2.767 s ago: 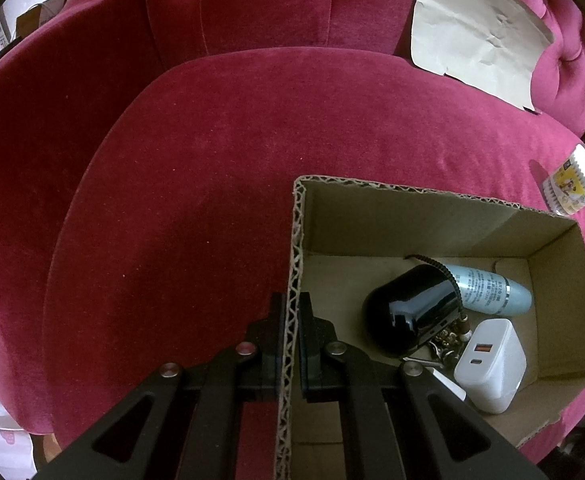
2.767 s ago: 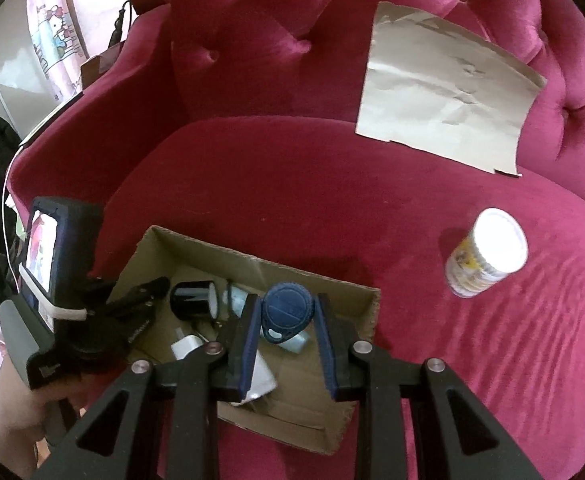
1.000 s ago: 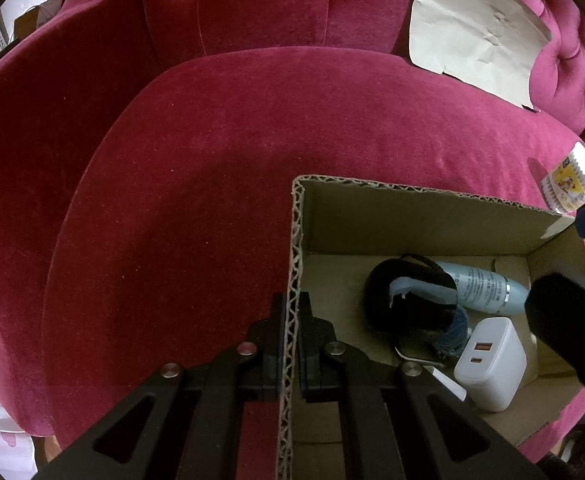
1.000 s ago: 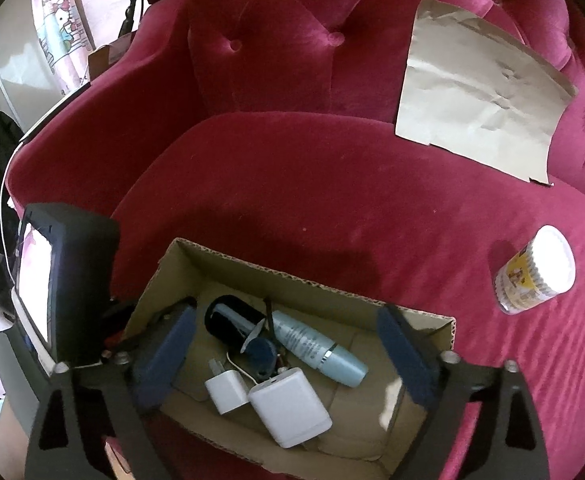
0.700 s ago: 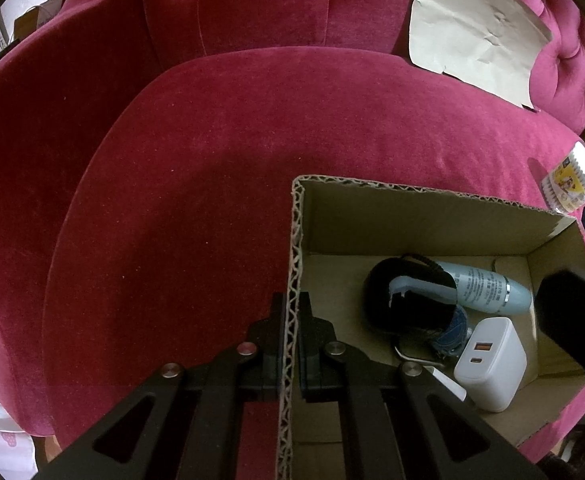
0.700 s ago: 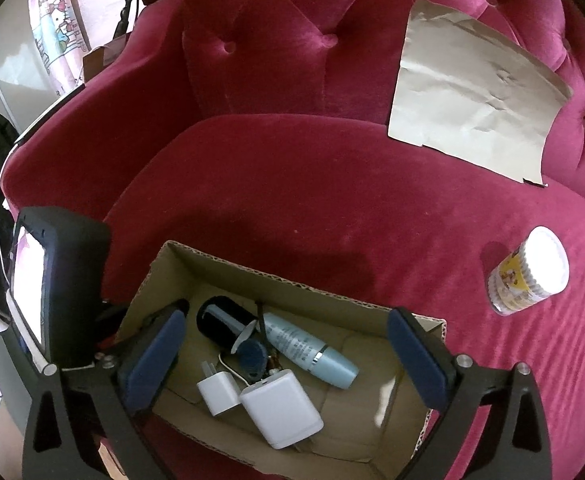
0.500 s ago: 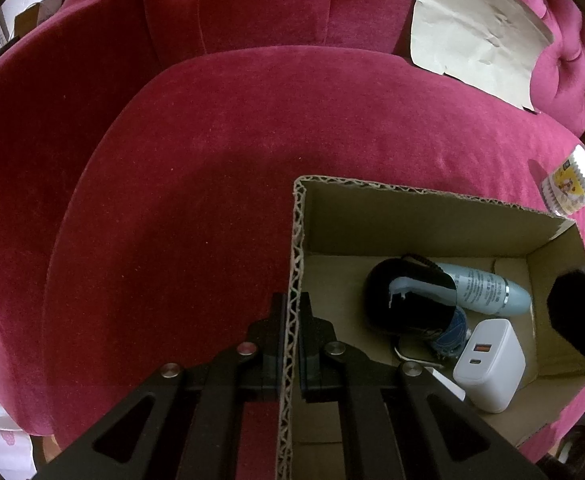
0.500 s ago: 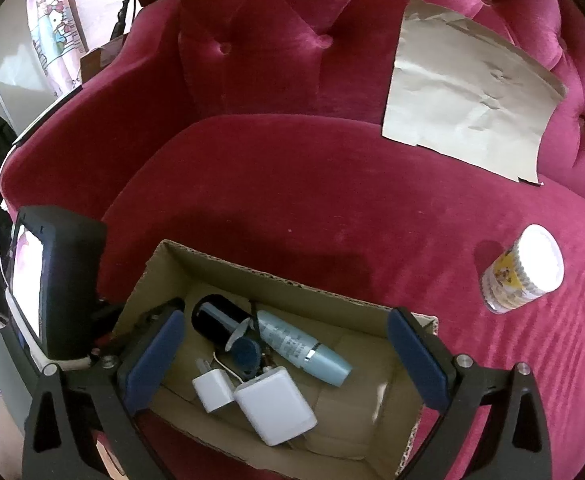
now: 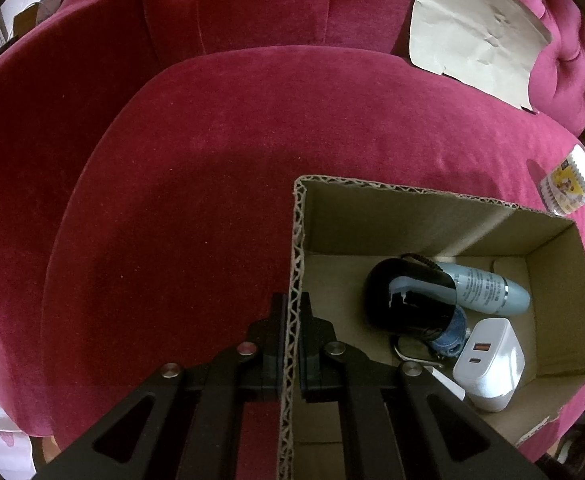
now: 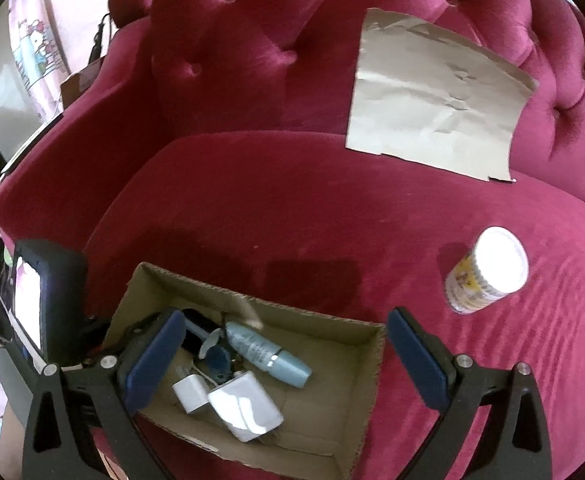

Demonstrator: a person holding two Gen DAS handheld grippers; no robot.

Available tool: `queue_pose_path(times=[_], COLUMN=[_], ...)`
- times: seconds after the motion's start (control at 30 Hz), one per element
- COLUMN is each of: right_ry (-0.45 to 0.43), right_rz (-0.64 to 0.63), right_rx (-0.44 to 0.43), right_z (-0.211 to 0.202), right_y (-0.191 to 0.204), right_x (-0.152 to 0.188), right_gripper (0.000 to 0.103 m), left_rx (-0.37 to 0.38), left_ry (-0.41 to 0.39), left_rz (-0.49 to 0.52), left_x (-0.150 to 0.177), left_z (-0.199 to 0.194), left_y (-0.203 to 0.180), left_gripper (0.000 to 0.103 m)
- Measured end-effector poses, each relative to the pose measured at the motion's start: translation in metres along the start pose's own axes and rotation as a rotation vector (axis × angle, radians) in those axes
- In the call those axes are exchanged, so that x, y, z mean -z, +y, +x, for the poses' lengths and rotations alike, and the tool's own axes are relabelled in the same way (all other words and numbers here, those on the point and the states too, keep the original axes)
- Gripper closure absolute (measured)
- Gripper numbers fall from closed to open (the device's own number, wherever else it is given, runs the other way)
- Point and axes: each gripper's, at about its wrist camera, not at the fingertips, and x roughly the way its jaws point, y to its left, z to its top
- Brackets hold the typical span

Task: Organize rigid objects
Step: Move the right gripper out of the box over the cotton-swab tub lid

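Two grippers, near to far. My left gripper (image 9: 290, 354) is clamped on the wall of the cardboard box (image 9: 404, 216); my right gripper (image 10: 284, 354) hangs over it, pads wide apart and empty. At two o'clock, well apart on the sofa (image 10: 292, 208), stands the tub (image 10: 486, 276). I judge it next: I would approach level and grip below its lid.

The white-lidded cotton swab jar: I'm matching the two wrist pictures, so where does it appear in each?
Left wrist view: the cotton swab jar sits at the far right edge, on the sofa cushion just beyond the cardboard box.
Right wrist view: the jar stands right of centre, beyond the box's right end.
Shared landmark: the large white charger inside the box.
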Motion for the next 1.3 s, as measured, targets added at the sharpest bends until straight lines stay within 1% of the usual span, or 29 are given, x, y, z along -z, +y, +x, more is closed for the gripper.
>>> queue_pose_path(times=[0.17,0.4,0.5,0.77,0.9,1.3], right_ry=[-0.01,-0.032,-0.026,0.02,0.038,0.126], right_rz=[0.023,0.056,0.055,0.074,0.079,0.118], right_rx=[0.033,0.11,0.153,0.227,0.243,0.238], right_z=[-0.007,-0.019,-0.019,-0.008,0.002,0.047], right_y=[-0.017,-0.052,-0.069,-0.113,-0.127,-0.163], right_x=[-0.004,-0.015,-0.019,-0.025,-0.03,-0.036], right_gripper=[0.0,0.0,0.0,0.0,0.0,0.0], left_rx=[0.003,0.003,0.002,0.001,0.001,0.002], left_ry=[0.001,0.0,0.001,0.001,0.001,0.001], left_rz=[0.001,0.001,0.002,0.01,0.009,0.009], left_x=[-0.001,0.0,-0.001,-0.001,-0.001,-0.001], left_z=[0.0,0.0,0.0,0.0,0.0,0.0], left_y=[0.0,0.0,0.0,0.0,0.0,0.0], left_gripper=[0.098,0.098,0.098,0.098,0.099,0.099])
